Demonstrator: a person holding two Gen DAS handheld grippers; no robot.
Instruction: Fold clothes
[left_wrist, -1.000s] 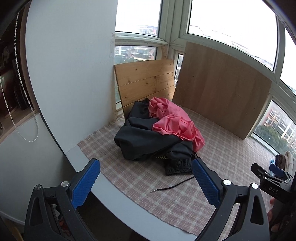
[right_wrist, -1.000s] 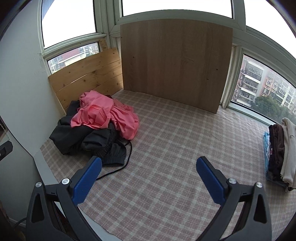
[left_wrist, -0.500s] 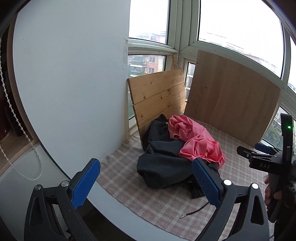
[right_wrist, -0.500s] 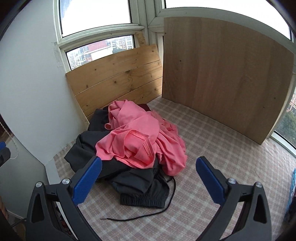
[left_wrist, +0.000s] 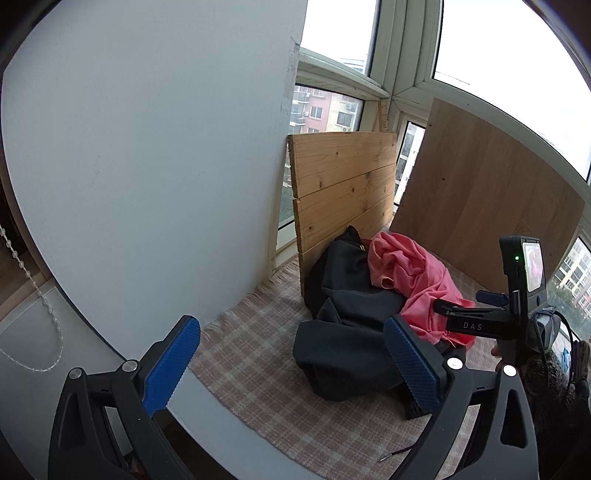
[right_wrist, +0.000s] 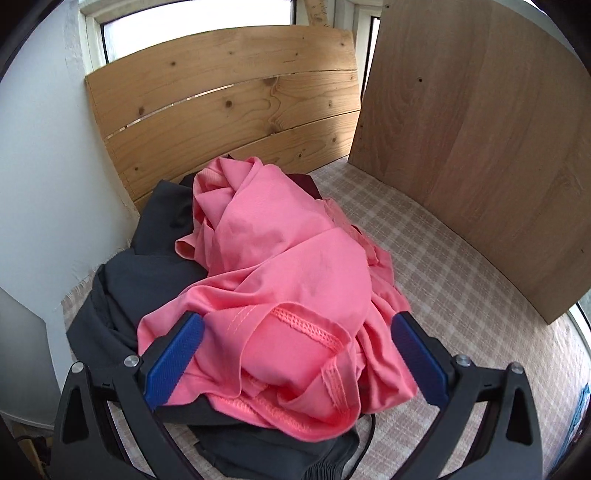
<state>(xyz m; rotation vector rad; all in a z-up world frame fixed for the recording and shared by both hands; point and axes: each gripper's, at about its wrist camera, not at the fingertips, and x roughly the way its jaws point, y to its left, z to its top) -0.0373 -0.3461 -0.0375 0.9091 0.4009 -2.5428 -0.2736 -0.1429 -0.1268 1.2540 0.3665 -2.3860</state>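
A crumpled pink garment (right_wrist: 288, 269) lies on top of a pile of dark grey clothes (right_wrist: 122, 280) on a checked cloth (right_wrist: 443, 266). My right gripper (right_wrist: 295, 354) is open, its blue pads on either side of the pink garment's near folds, close over it. In the left wrist view the pink garment (left_wrist: 413, 280) and dark clothes (left_wrist: 347, 325) lie ahead. My left gripper (left_wrist: 291, 362) is open and empty, short of the pile. The right gripper (left_wrist: 484, 306) shows at the right, reaching over the pink garment.
A slatted wooden board (right_wrist: 229, 110) and a plain wooden panel (right_wrist: 480, 140) stand behind the pile. A white wall (left_wrist: 147, 166) is at the left. A black drawstring (right_wrist: 369, 439) trails from the dark clothes. The checked cloth's edge (left_wrist: 258, 417) is near my left gripper.
Both grippers have moved in toward the pile. The right gripper has come down close over the pink garment. The left view has swung left toward the wall.
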